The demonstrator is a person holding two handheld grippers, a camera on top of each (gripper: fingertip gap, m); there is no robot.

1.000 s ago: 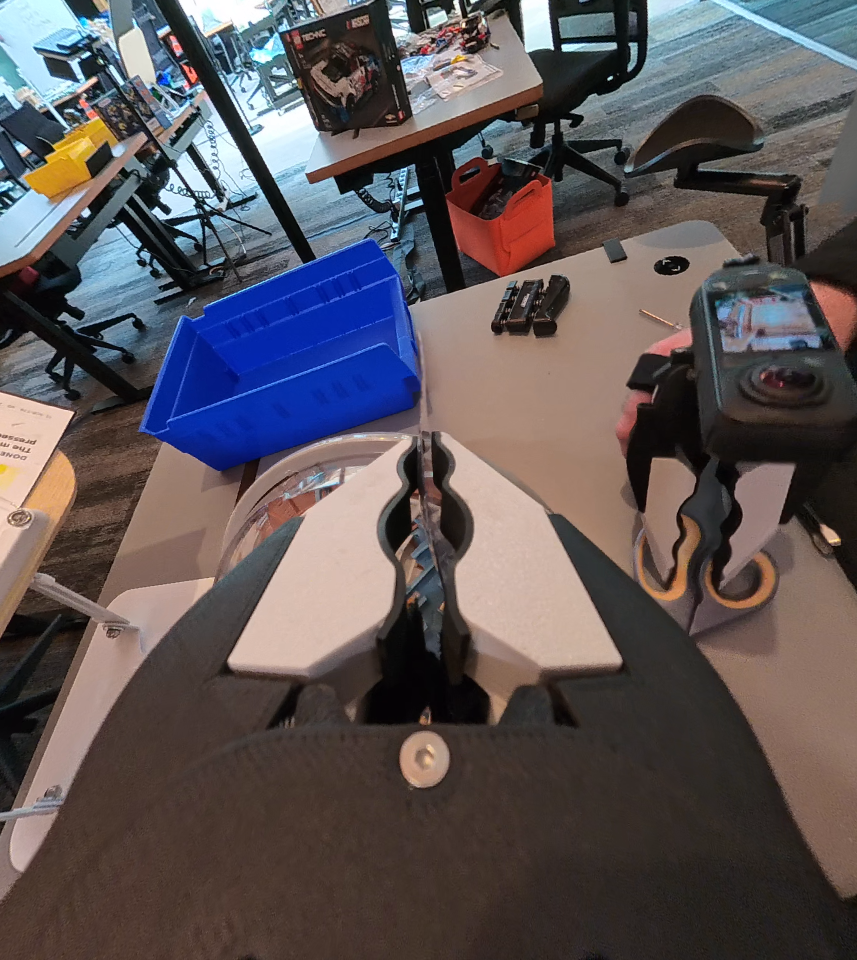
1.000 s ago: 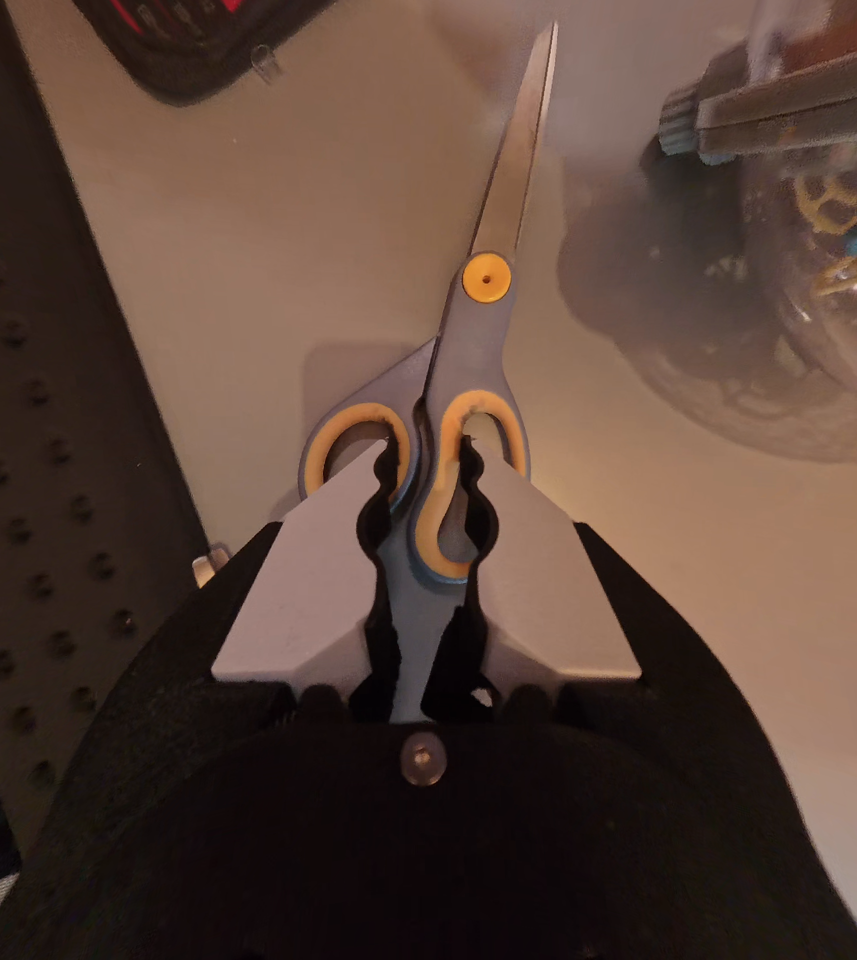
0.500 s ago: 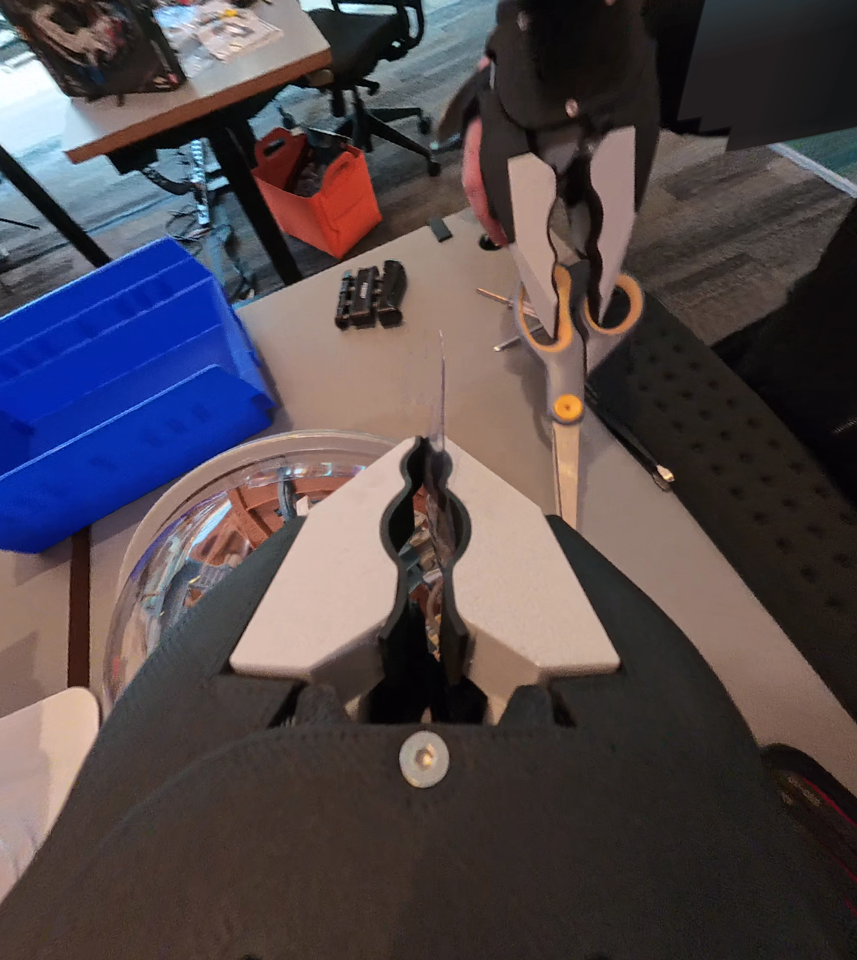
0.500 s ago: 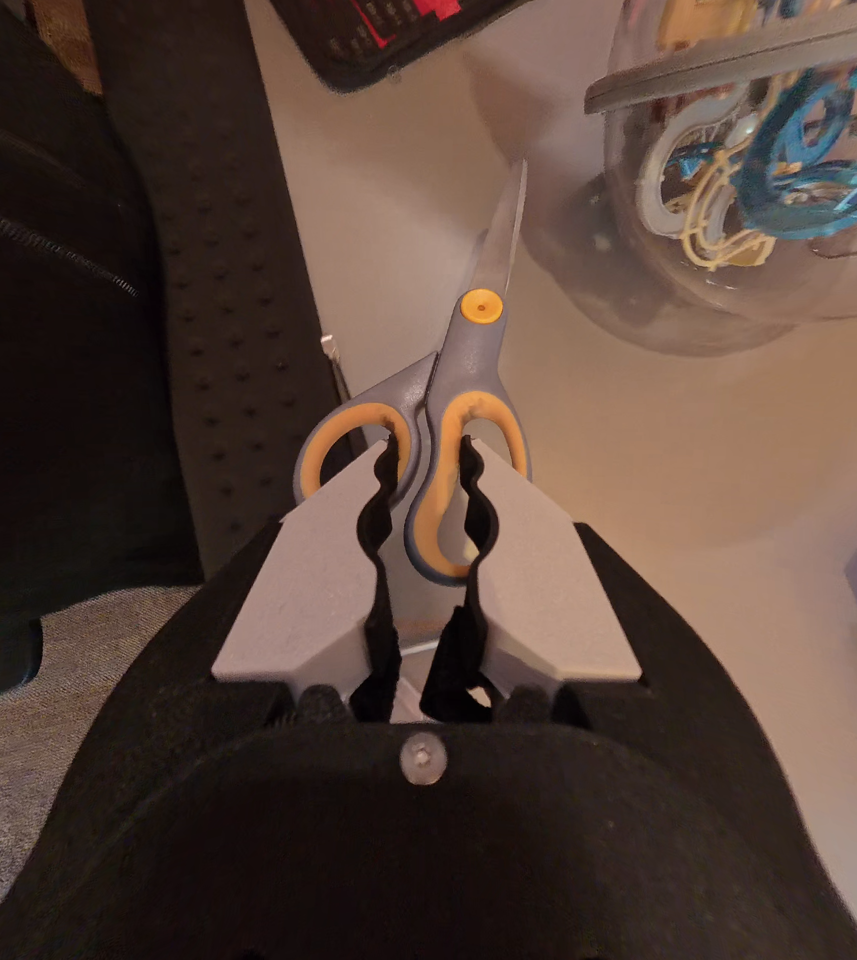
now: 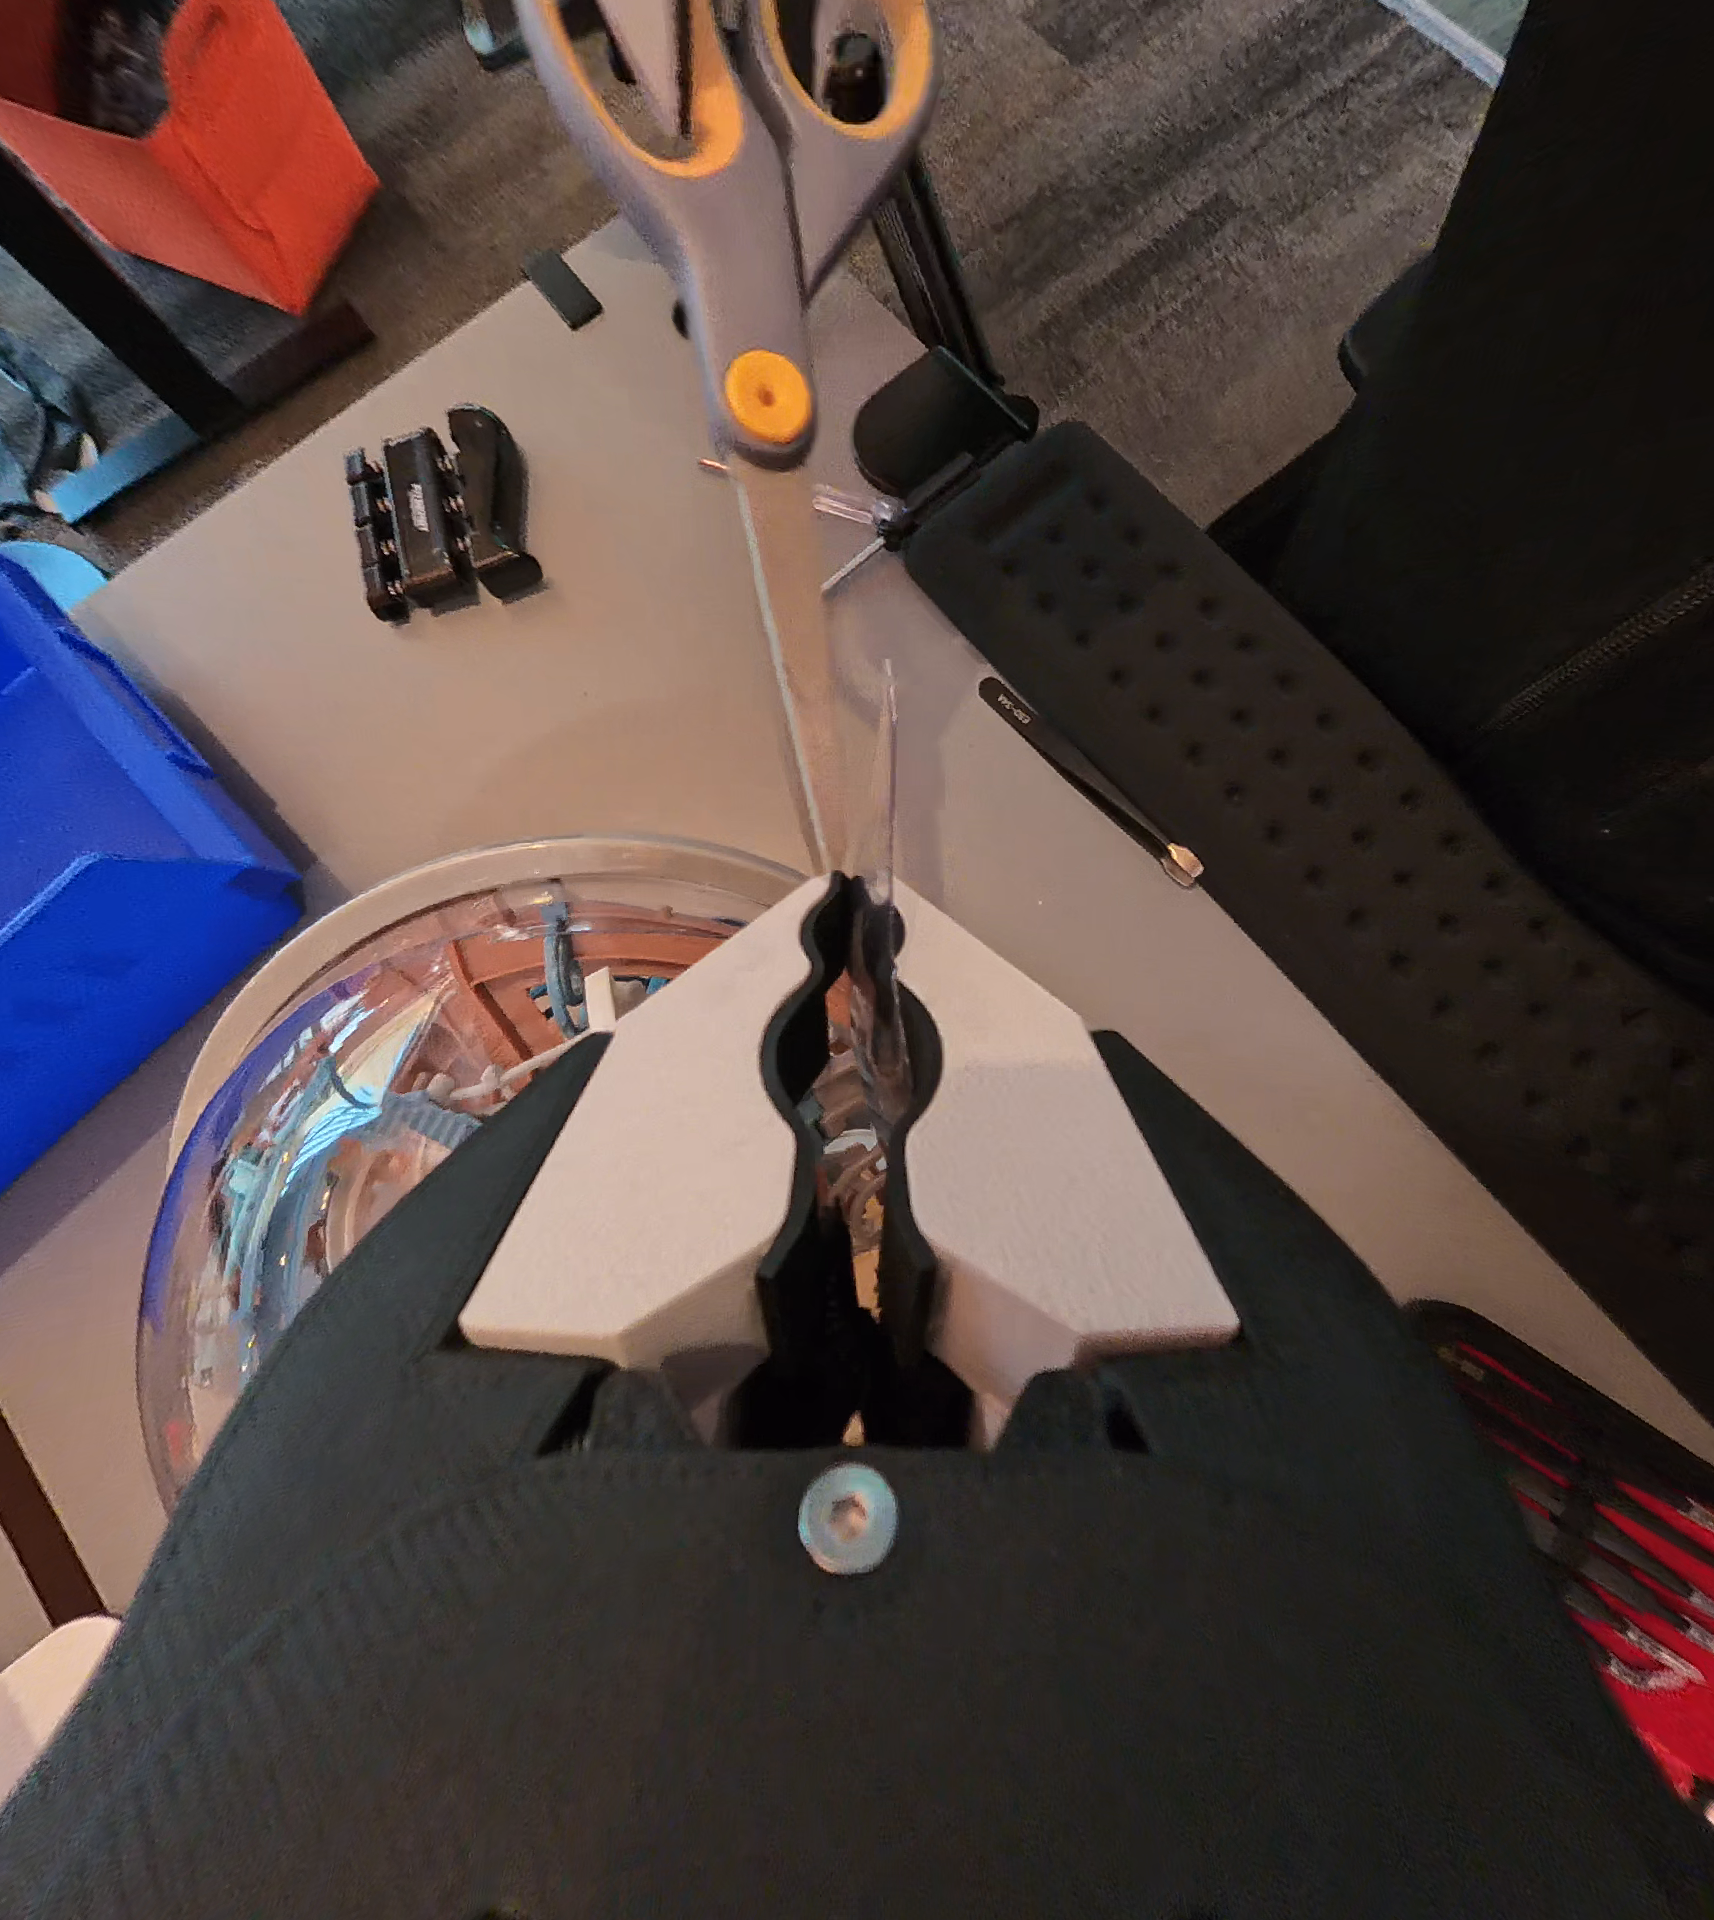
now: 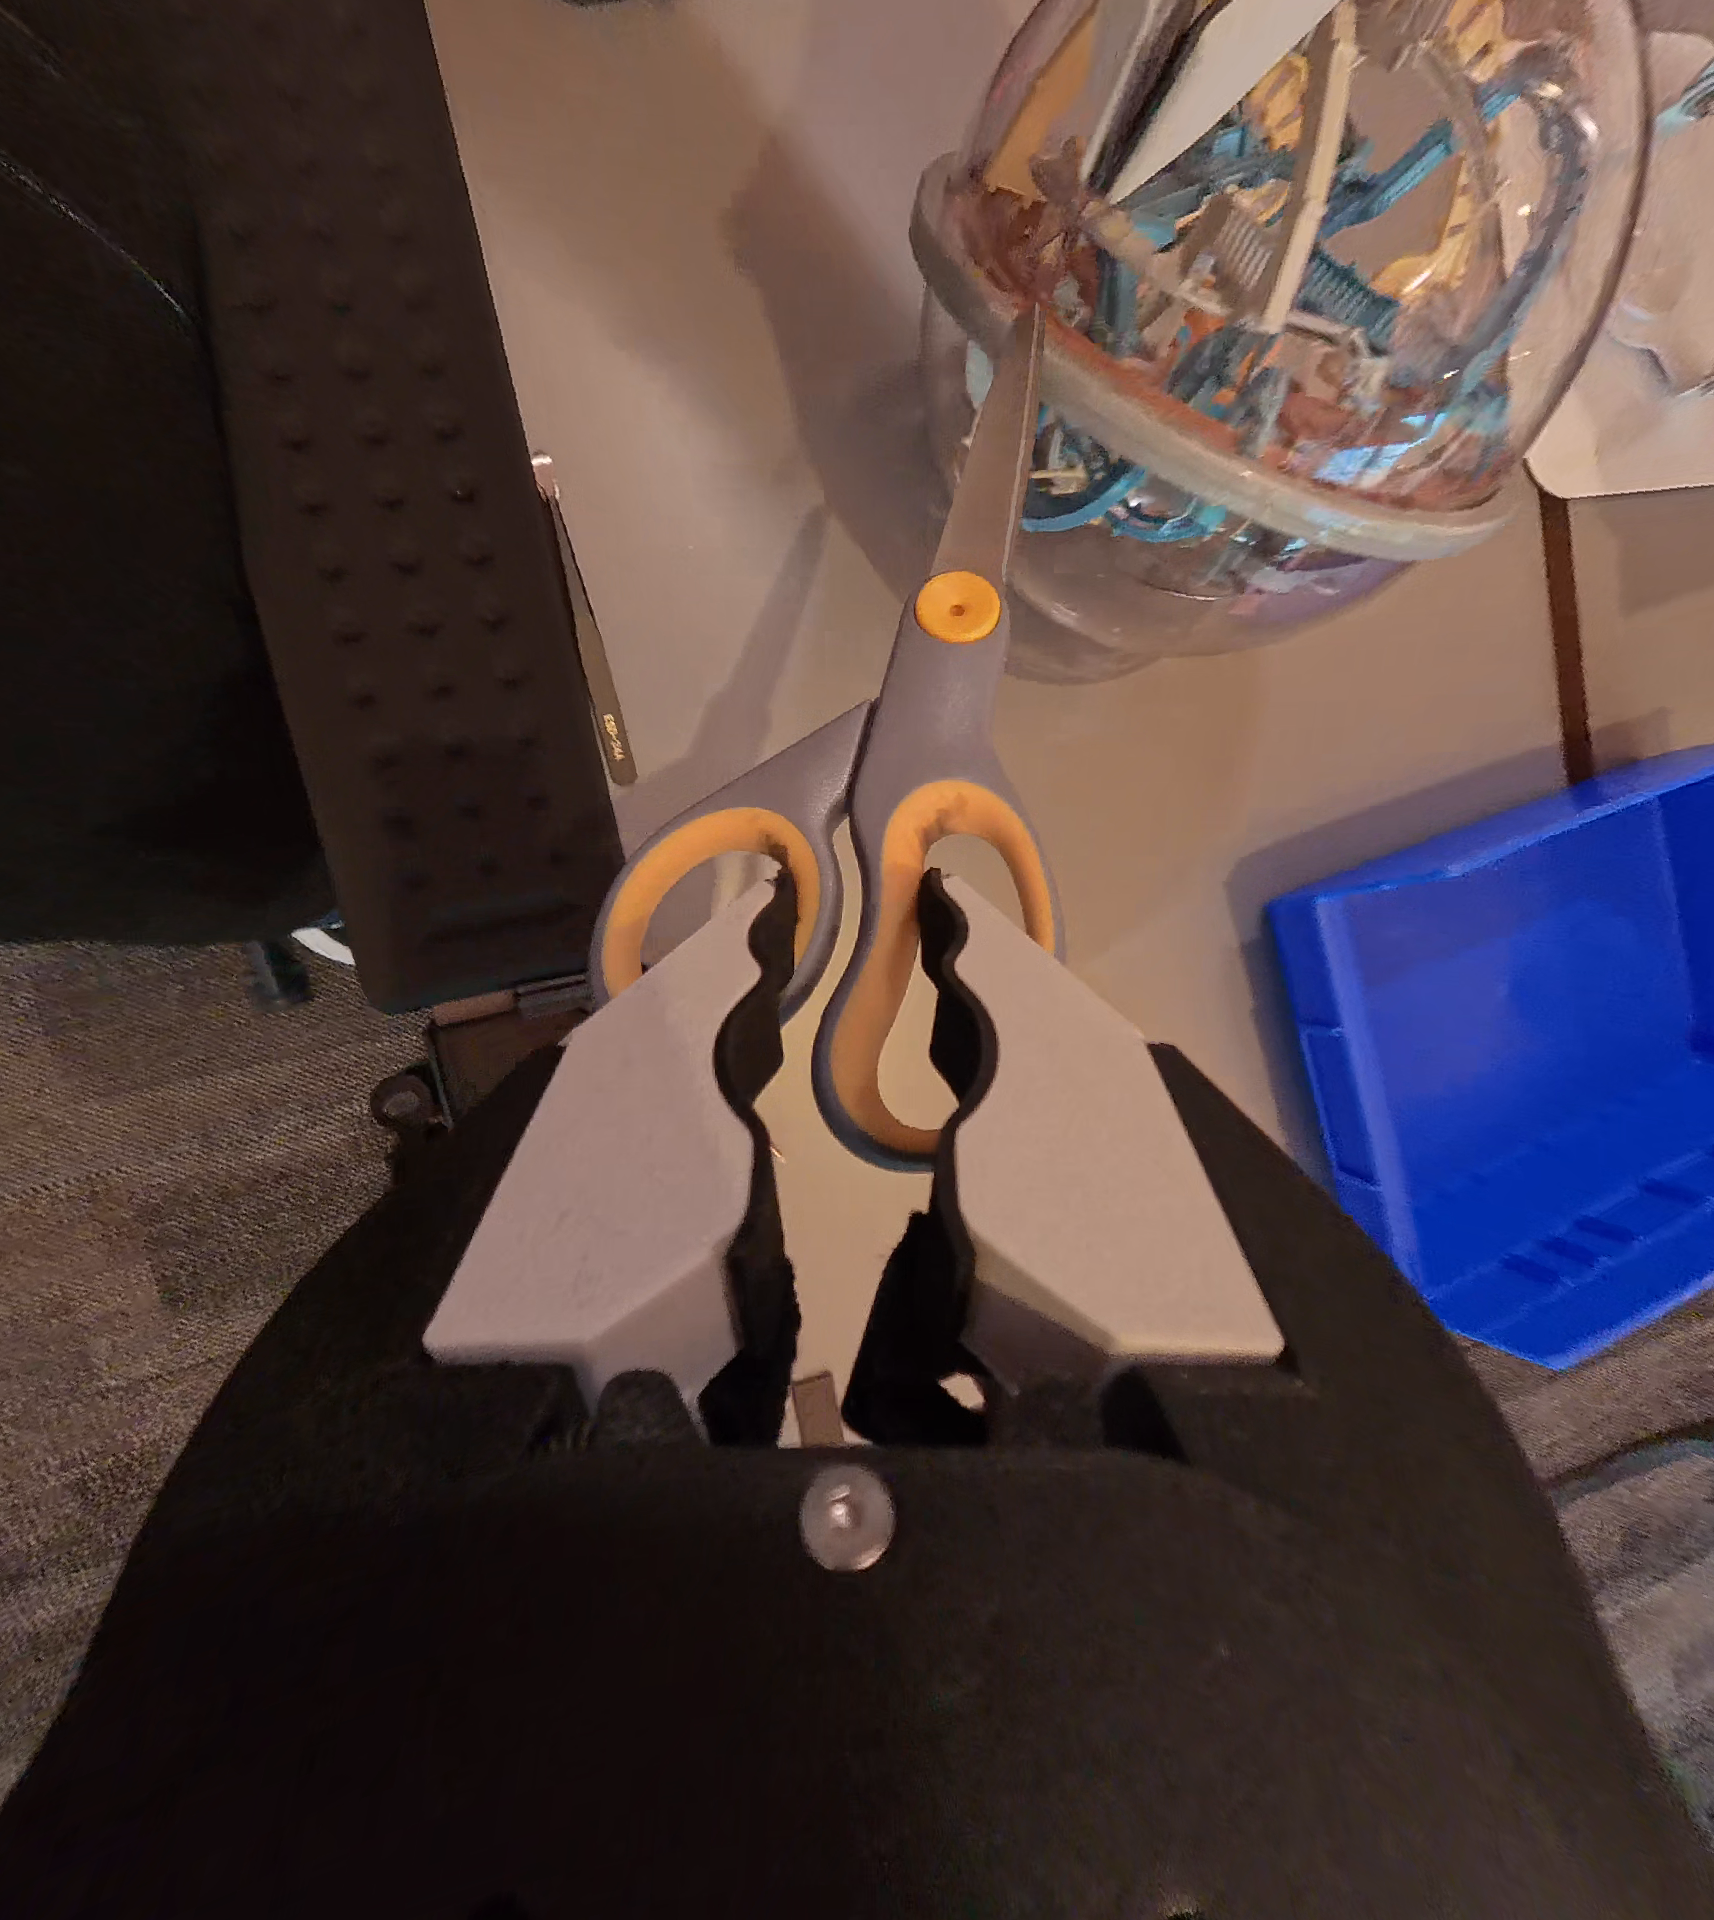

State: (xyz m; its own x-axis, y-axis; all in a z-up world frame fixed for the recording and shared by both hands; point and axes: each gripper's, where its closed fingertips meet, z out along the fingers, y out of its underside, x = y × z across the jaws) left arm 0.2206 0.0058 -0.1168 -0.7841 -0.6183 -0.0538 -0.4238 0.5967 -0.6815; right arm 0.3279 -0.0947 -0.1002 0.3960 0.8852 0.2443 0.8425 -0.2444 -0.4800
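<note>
Left wrist view showed the left gripper point(image 5: 858, 894) closed almost fully on a thin clear plastic tab point(image 5: 884, 769) that stood edge-on out of its tips, above a clear globe point(image 5: 365, 1039) packed with brown and blue track pieces. The globe sat on the grey table point(image 5: 572, 675), toward its near left corner and just beside a blue bin point(image 5: 53, 831) at the left edge.

The scissors point(image 5: 780, 582) hung point-down from the top of that view. Their blades looked together or nearly so, with the tip right next to the tab at the left gripper's tips; whether blade and tab touched, I could not tell.

In the right wrist view the right gripper point(image 6: 853, 894) was partly closed on the scissors point(image 6: 936, 727). One fingertip sat in each orange-lined loop, pinching the two inner bars between them. The blade pointed at the grey rim of the globe point(image 6: 1300, 312).

By my judgement that grip would hold the scissors firmly. The tab looked thin and floppy, and was stiffest close to the jaws.

Black tweezers point(image 5: 1092, 779) lay by a black dotted mat point(image 5: 1352, 831) along the table's right edge, and small black parts point(image 5: 437, 520) lay near the far edge.
</note>
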